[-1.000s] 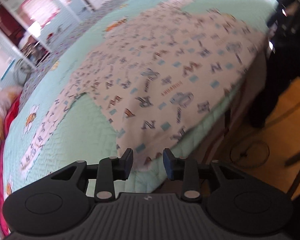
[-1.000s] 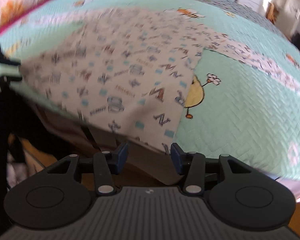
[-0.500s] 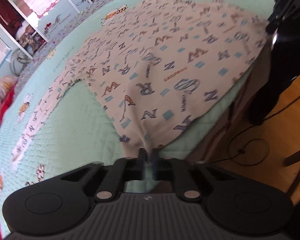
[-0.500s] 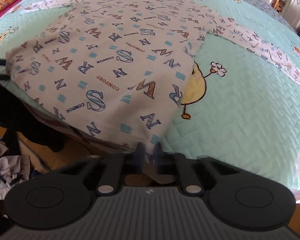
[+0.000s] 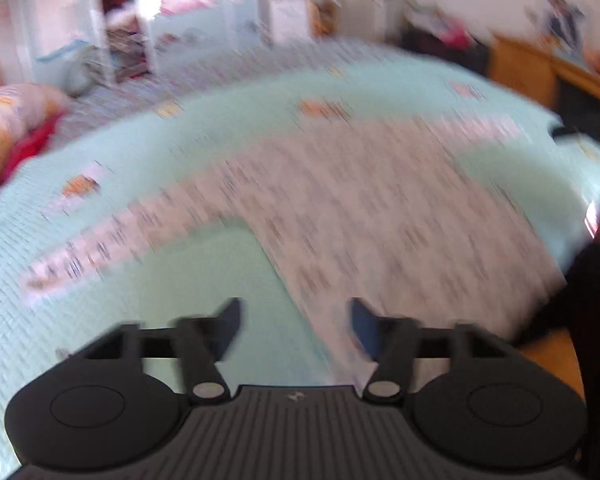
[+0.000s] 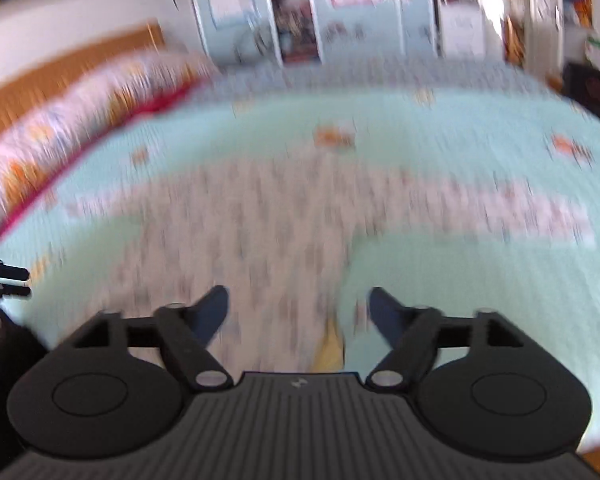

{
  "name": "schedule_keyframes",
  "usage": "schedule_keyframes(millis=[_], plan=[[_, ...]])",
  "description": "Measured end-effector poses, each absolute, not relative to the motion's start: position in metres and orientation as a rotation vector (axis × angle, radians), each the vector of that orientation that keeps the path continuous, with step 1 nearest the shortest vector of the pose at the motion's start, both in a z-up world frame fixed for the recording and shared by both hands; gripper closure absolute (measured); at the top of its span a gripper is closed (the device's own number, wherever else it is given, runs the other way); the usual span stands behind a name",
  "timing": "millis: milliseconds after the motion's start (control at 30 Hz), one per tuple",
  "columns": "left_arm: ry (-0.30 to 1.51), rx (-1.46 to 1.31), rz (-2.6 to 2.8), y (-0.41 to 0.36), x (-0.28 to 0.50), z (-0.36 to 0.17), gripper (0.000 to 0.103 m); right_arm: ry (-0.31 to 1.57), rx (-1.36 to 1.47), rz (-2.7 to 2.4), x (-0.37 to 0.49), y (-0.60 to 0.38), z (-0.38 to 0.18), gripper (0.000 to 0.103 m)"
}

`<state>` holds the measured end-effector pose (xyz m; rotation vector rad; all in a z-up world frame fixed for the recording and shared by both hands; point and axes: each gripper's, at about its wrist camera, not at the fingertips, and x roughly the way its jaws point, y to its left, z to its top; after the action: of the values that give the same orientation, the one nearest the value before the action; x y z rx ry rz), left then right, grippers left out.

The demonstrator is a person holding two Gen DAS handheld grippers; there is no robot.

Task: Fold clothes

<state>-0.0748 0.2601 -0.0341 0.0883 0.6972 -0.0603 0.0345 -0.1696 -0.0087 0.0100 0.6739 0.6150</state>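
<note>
On the bed (image 6: 460,128) the shirt (image 5: 360,208) lies flat ahead of both tools, left tool (image 5: 296,320) and right tool (image 6: 298,312) opening with nothing between them, its sleeves stretched sideways.

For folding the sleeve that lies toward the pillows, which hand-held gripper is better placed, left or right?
Probably the left hand-held gripper: that sleeve lies just ahead of it, left of its opening, empty jaws. From the right hand-held gripper, the shirt body lies between.
</note>
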Motion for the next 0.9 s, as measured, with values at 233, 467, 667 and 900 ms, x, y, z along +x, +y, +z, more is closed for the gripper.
schedule_keyframes(millis=[233,467,667,900], plan=[[0.739,0.011,-0.145,0.292,0.103,-0.041,0.033,0.736,0.045,0.810,0.220,-0.151,-0.027,0.022],[0.830,-0.066,-0.201,0.340,0.233,-0.082,0.033,0.870,0.043,0.873,0.368,-0.125,-0.082,0.022],[0.931,-0.038,-0.281,0.350,0.275,-0.127,0.033,0.930,0.033,0.992,0.422,-0.097,-0.123,0.023],[0.937,0.032,-0.365,0.353,0.283,-0.136,0.033,0.967,0.026,1.083,0.432,-0.089,-0.144,0.031]])
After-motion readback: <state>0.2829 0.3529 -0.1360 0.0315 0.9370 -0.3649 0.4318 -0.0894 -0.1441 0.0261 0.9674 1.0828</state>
